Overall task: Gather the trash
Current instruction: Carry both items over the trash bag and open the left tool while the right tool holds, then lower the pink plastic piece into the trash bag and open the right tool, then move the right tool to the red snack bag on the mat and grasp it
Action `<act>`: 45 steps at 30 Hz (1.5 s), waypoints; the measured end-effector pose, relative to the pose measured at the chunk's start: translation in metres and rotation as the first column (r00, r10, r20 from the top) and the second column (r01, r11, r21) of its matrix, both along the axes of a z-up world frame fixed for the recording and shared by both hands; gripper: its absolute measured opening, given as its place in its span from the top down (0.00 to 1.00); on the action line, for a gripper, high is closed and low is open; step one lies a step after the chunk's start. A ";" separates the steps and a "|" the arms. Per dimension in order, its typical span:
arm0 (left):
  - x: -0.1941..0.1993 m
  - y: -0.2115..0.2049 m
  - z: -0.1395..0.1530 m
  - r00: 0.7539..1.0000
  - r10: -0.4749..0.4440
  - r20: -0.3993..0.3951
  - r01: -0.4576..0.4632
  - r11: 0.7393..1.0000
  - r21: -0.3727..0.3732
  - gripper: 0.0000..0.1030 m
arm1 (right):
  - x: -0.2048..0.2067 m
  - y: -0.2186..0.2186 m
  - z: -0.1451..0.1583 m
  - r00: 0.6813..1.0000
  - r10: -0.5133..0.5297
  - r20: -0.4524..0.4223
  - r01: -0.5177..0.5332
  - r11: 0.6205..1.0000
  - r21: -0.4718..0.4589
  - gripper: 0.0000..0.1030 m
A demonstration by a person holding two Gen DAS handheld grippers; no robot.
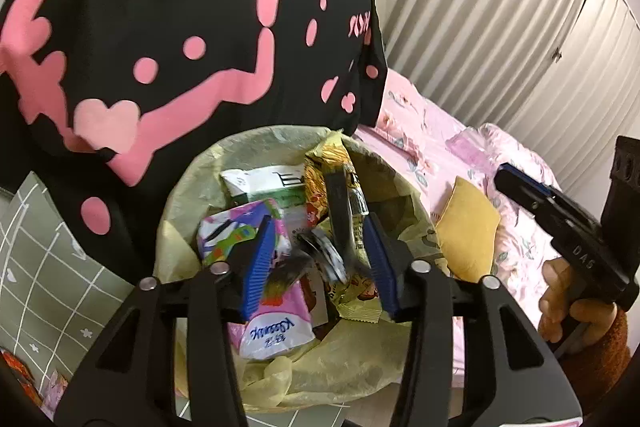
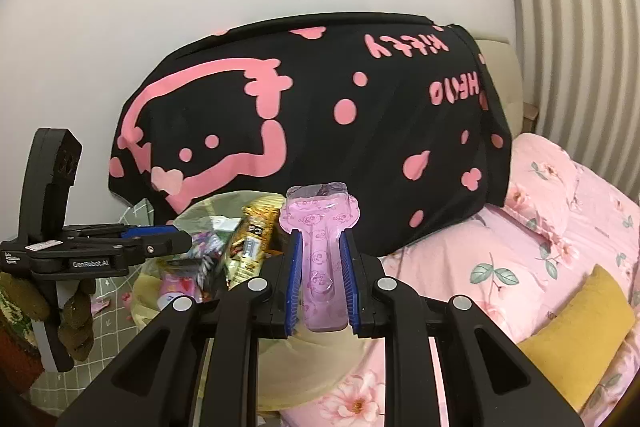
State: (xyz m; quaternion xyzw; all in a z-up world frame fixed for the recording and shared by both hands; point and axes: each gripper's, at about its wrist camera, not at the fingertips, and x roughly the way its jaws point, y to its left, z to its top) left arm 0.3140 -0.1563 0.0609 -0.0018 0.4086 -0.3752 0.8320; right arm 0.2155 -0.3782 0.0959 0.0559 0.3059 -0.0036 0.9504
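Below the middle of the left wrist view, the left hand-held gripper [image 1: 320, 259] hangs over the trash bin [image 1: 192, 187], its blue pads spread apart with nothing between them. A blurred dark scrap [image 1: 320, 255] shows in the gap above the rubbish; what it is cannot be told. The bin is lined with a pale yellow bag and filled with packaging: a pink Kleenex tissue pack [image 1: 276, 327] at the near side, a white and green packet [image 1: 272, 183] farther back, and a gold snack wrapper [image 1: 324, 167] toward the upper right of the pile.

At the lower centre of the right wrist view, the right hand-held gripper [image 2: 319, 259] pinches a pink plastic wrapper [image 2: 322, 247] printed with small faces; its wide top sticks up above the fingertips. The wrapper sits just right of the bin, which appears at centre left of that frame.

Behind the bin, filling the upper left of the left view, a black cloth with pink shapes [image 1: 160, 27] drapes over something. A pink floral bed [image 1: 460, 155] lies at the right, with a yellow cushion [image 1: 468, 227] on it. Grey curtains [image 1: 520, 7] hang at the upper right.
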 end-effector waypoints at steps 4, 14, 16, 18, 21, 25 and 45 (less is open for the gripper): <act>-0.002 0.021 0.008 0.999 0.047 0.022 -0.047 0.999 -0.013 0.53 | 0.008 0.014 0.000 0.999 0.039 0.004 -0.039 0.999 0.003 0.81; -0.009 0.101 0.008 0.973 0.229 0.020 -0.228 0.973 -0.035 0.52 | 0.042 0.079 -0.028 0.977 0.205 -0.062 -0.203 0.979 0.034 0.81; -0.013 0.115 0.005 0.966 0.259 0.018 -0.259 0.966 -0.027 0.52 | 0.058 0.090 -0.048 0.967 0.221 -0.127 -0.220 0.975 0.028 0.81; -0.017 0.131 0.003 0.957 0.291 0.017 -0.290 0.957 -0.016 0.52 | 0.068 0.094 -0.066 0.959 0.213 -0.186 -0.216 0.976 0.005 0.81; -0.022 0.155 -0.002 0.942 0.336 0.011 -0.336 0.942 -0.007 0.52 | 0.078 0.096 -0.088 0.946 0.201 -0.255 -0.207 0.978 0.001 0.81; -0.027 0.181 -0.010 0.920 0.392 -0.010 -0.392 0.920 -0.007 0.52 | 0.074 0.096 -0.091 0.947 0.195 -0.255 -0.198 0.980 0.013 0.81; -0.067 0.324 -0.046 0.722 0.691 -0.048 -0.691 0.723 0.013 0.51 | 0.035 0.150 -0.035 0.969 0.239 -0.058 -0.243 0.968 -0.061 0.65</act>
